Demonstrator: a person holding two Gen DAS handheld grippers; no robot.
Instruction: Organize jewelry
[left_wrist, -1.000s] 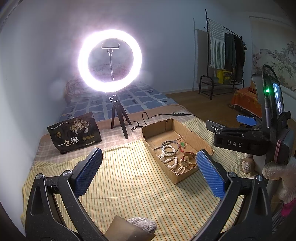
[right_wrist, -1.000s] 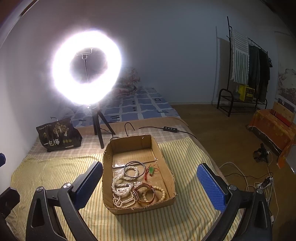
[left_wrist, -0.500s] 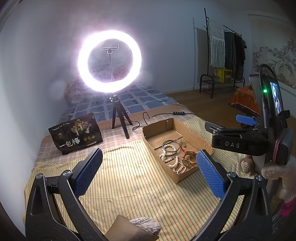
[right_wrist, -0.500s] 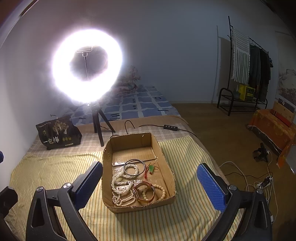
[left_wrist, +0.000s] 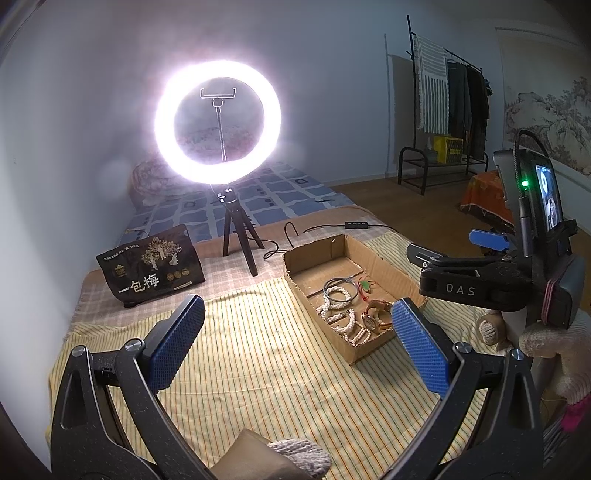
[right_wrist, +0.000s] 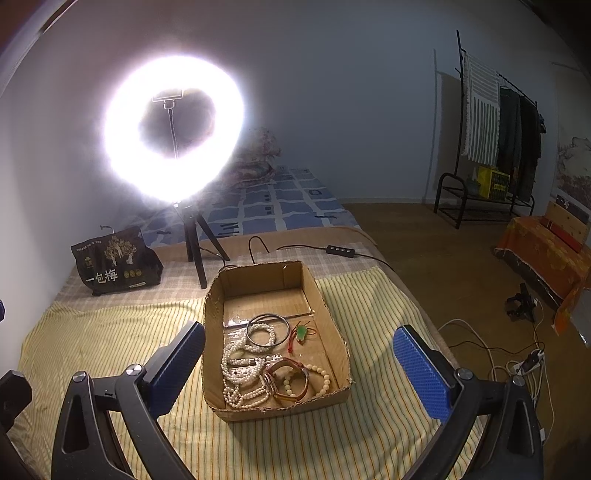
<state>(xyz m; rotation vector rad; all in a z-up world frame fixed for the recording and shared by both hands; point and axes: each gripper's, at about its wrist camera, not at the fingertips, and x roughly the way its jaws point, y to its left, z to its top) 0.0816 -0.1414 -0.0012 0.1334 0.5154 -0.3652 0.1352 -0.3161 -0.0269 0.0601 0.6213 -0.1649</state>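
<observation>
A shallow cardboard box (right_wrist: 334, 325) sits on a yellow striped cloth (right_wrist: 110, 343). It holds white pearl strands (right_wrist: 242, 373), a dark metal bangle (right_wrist: 267, 328), a brown watch (right_wrist: 290, 382), a cream bead bracelet (right_wrist: 323, 376) and a green pendant on red cord (right_wrist: 302, 334). My right gripper (right_wrist: 299, 363) is open and empty, hovering just in front of the box. My left gripper (left_wrist: 297, 345) is open and empty, above the cloth left of the box (left_wrist: 384, 266). The right gripper's body (left_wrist: 476, 284) shows at the right of the left wrist view.
A lit ring light on a tripod (right_wrist: 173, 129) stands behind the box. A black snack bag (right_wrist: 114, 266) lies at the back left. A black cable with an inline switch (right_wrist: 340, 251) runs behind the box. Cables and a power strip (right_wrist: 528, 363) lie on the floor right.
My right gripper has moved slightly forward towards the box. My left gripper has drifted a little back and right. Both stay open.
</observation>
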